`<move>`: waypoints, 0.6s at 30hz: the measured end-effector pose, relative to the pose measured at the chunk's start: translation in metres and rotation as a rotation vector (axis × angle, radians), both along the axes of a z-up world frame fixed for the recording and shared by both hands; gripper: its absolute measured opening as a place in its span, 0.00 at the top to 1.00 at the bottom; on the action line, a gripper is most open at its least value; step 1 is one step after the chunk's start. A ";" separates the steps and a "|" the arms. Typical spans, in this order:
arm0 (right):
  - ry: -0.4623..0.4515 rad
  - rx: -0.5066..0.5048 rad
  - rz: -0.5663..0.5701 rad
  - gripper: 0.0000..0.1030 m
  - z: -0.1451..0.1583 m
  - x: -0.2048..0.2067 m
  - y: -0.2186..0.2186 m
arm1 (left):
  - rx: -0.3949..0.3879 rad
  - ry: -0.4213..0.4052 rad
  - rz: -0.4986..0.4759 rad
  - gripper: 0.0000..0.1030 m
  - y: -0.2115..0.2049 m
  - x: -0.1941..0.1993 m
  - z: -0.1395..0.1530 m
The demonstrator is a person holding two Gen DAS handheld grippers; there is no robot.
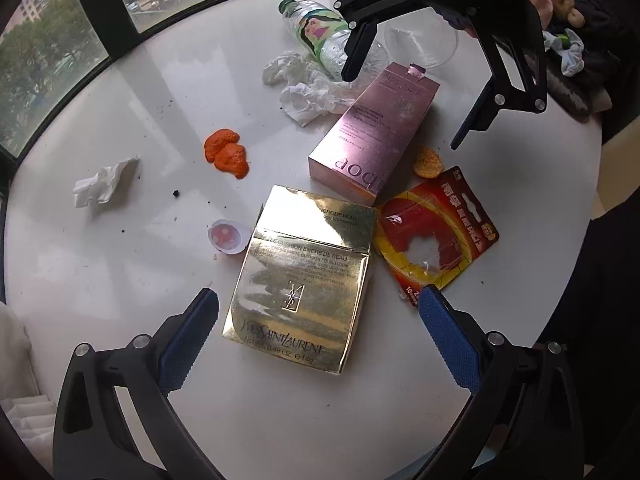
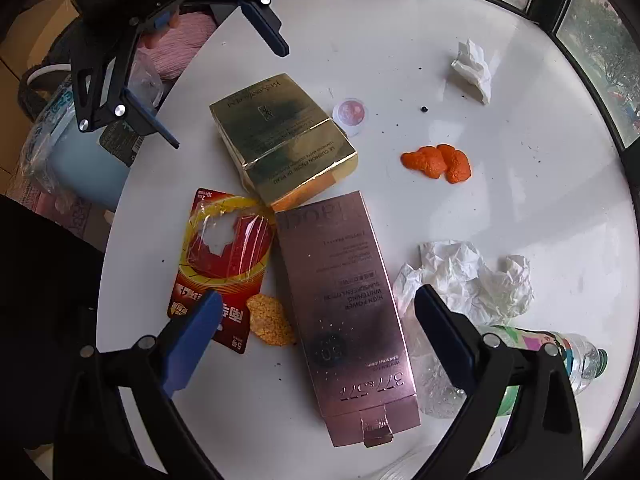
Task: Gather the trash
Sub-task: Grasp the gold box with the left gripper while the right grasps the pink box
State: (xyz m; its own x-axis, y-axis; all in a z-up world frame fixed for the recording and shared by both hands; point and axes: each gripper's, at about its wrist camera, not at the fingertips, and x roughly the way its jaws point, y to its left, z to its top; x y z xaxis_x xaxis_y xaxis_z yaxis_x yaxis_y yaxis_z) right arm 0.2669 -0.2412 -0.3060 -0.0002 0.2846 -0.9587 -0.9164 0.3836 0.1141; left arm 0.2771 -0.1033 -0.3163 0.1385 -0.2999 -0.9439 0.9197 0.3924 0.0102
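Observation:
Trash lies scattered on a round white table [image 1: 120,100]. My left gripper [image 1: 318,294] is open, its fingers either side of a gold box [image 1: 304,280] without touching it. The right gripper [image 2: 318,295] is open above a pink box [image 2: 344,312], which lies end-on to the gold box [image 2: 280,140]. A torn red blister card [image 2: 224,256] and a chip [image 2: 270,320] sit to its left. To its right are crumpled tissues [image 2: 468,276] and a plastic bottle [image 2: 560,348]. Farther off are orange peel [image 1: 226,152], a small tissue [image 1: 104,182] and a foil-lidded cup [image 1: 228,236].
A clear plastic bowl [image 1: 424,40] stands at the table's far edge by the bottle [image 1: 320,36]. Clothes [image 1: 580,40] are piled beyond that edge. A blue wrapped pack [image 2: 72,160] and pink knit fabric [image 2: 192,36] sit beside the table. Windows curve round the other side.

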 end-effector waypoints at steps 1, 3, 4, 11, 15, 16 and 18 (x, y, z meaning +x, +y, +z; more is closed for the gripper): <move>0.005 -0.003 0.015 0.09 -0.004 0.001 0.002 | 0.000 0.011 -0.003 0.06 0.000 0.003 -0.004; 0.008 -0.012 0.039 0.09 -0.011 0.005 0.005 | 0.002 0.026 -0.011 0.06 -0.002 0.009 -0.013; 0.009 -0.014 0.049 0.09 -0.014 0.006 0.006 | 0.003 0.028 -0.017 0.06 -0.002 0.011 -0.016; 0.016 -0.002 0.071 0.09 -0.023 0.014 0.011 | 0.014 0.054 -0.080 0.06 -0.011 0.017 -0.035; 0.016 -0.014 0.102 0.09 -0.027 0.013 0.012 | 0.021 0.055 -0.104 0.11 -0.016 0.016 -0.043; 0.014 -0.018 0.111 0.11 -0.028 0.011 0.013 | 0.020 0.056 -0.104 0.13 -0.016 0.016 -0.045; 0.010 -0.022 0.120 0.23 -0.030 0.009 0.014 | 0.016 0.054 -0.107 0.16 -0.016 0.016 -0.046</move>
State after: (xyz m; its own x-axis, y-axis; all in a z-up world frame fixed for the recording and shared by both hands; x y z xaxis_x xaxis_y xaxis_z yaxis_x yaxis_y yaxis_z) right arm 0.2758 -0.2272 -0.3359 -0.0429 0.2608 -0.9644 -0.9546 0.2741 0.1166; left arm 0.2932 -0.1192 -0.3627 0.0549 -0.2949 -0.9539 0.9556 0.2924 -0.0354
